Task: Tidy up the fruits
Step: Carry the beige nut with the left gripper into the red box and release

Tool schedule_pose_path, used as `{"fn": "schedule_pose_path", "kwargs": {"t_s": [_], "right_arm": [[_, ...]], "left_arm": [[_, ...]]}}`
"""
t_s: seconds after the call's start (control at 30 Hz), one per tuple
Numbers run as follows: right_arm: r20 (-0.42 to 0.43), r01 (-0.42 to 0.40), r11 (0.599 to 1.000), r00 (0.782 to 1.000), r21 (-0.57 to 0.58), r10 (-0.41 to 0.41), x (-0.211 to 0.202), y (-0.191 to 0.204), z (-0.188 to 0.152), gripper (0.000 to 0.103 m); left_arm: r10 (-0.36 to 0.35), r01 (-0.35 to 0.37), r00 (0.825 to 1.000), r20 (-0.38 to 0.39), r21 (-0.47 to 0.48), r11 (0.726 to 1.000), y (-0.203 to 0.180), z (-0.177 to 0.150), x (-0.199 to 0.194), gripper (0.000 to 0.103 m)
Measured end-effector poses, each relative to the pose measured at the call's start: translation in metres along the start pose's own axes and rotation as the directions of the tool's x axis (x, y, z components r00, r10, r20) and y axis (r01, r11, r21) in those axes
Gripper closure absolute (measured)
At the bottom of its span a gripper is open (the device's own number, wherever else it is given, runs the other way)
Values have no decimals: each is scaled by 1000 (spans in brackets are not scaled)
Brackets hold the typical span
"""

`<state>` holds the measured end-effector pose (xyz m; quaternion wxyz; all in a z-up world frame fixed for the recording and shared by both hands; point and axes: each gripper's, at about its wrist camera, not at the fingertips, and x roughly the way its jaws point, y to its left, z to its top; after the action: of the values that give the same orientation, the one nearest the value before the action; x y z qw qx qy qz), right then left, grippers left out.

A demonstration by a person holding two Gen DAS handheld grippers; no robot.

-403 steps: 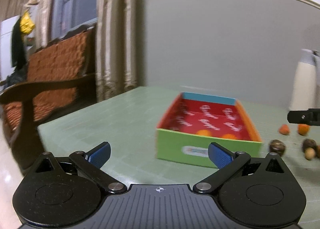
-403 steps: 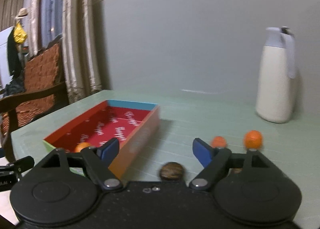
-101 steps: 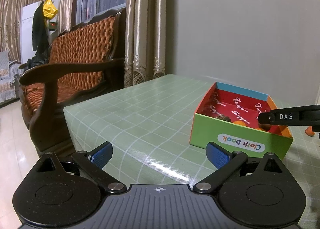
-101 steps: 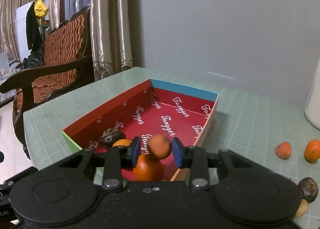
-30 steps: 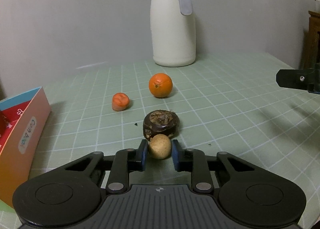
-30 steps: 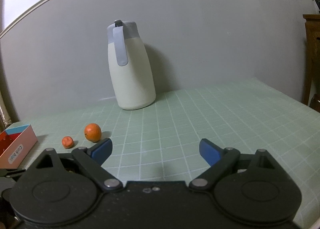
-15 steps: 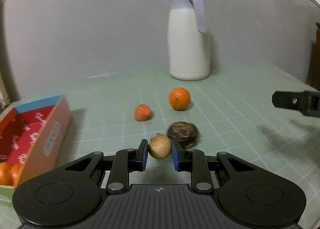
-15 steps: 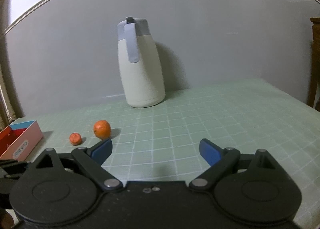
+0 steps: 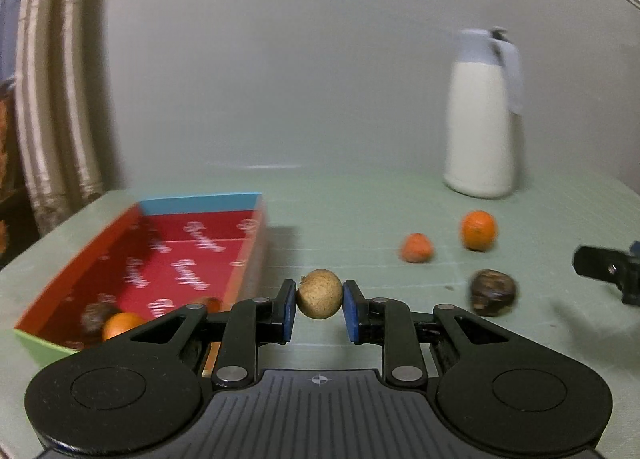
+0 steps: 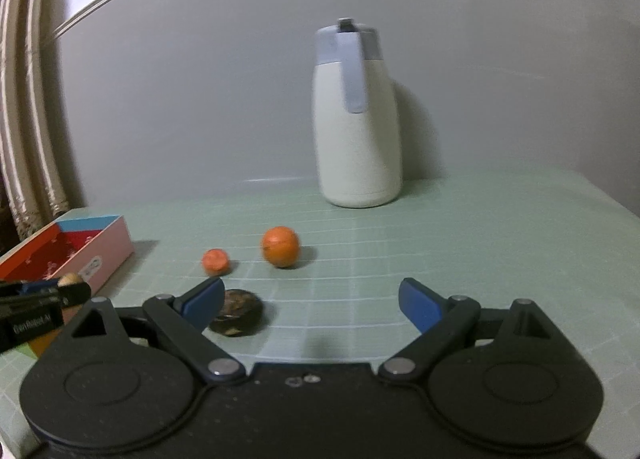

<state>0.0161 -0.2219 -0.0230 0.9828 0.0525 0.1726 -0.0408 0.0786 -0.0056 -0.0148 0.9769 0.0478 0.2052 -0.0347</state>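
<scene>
My left gripper [image 9: 319,309] is shut on a small tan round fruit [image 9: 319,298], held above the table just right of the red-lined box [image 9: 244,255]. That box holds an orange [image 9: 120,323] and a dark fruit [image 9: 94,315] at its near end. On the table lie a small red-orange fruit [image 9: 416,247], an orange [image 9: 478,229] and a dark brown fruit [image 9: 492,292]. My right gripper [image 10: 312,301] is open with nothing between its fingers; the dark brown fruit [image 10: 237,312] lies by its left fingertip, with the small red-orange fruit [image 10: 216,261] and the orange [image 10: 280,246] beyond. The left gripper's tip [image 10: 70,286] shows at the left.
A tall white jug with a grey lid [image 10: 356,119] stands at the back of the green checked table [image 10: 480,243], against the grey wall. Curtains [image 9: 52,99] hang at the far left. The right gripper's tip [image 9: 608,271] shows at the right edge of the left wrist view.
My left gripper has lifted the tan fruit off the table and swung left towards the box, which now fills the left of its view. The right gripper has turned left, bringing the fruits closer.
</scene>
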Motion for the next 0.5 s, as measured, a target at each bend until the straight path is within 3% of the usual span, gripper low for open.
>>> {"fn": "schedule_pose_path", "kwargs": {"t_s": [0.27,0.5], "right_arm": [[-14,-62,997,998,-52,61,10,33,-1,9],[-24,-97,993,995,-72,96,17,49,-2,9]], "left_arm": [[108,-107,994,13,-66,992,44,-1,-4,78],[218,-217,976,-8,-140,966,85,-3,2,78]]}}
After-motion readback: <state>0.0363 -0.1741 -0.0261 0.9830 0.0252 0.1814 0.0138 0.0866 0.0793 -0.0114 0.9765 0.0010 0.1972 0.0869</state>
